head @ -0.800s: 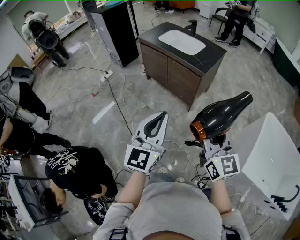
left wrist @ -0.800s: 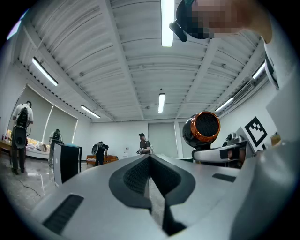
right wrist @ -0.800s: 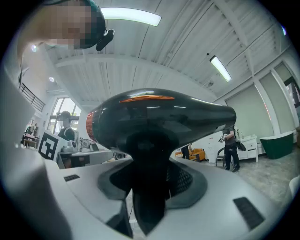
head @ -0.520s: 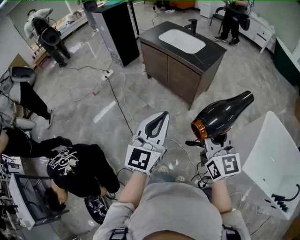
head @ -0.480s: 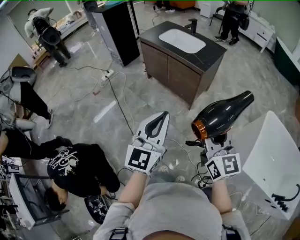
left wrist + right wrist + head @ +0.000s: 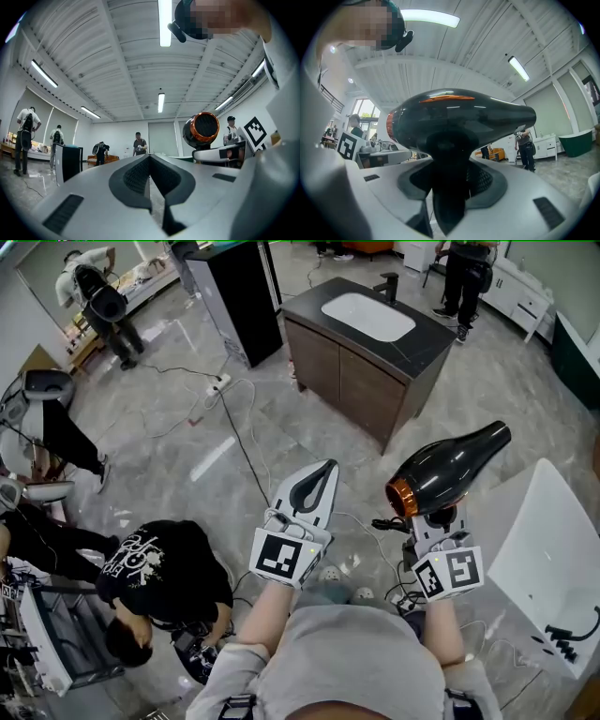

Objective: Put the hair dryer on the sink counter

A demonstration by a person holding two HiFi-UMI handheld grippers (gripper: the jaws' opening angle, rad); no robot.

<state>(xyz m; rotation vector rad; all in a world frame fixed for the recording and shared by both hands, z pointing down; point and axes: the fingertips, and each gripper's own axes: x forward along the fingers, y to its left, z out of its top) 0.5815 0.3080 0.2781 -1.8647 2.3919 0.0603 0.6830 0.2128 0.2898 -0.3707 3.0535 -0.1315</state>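
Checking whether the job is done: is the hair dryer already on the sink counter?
No, the right gripper holds the hair dryer by its handle above the floor, apart from the sink counter.

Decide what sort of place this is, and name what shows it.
Probably a large indoor hall staged for recording, not a real bathroom: a sink cabinet stands alone on open floor, cables trail loose, and other people work nearby.
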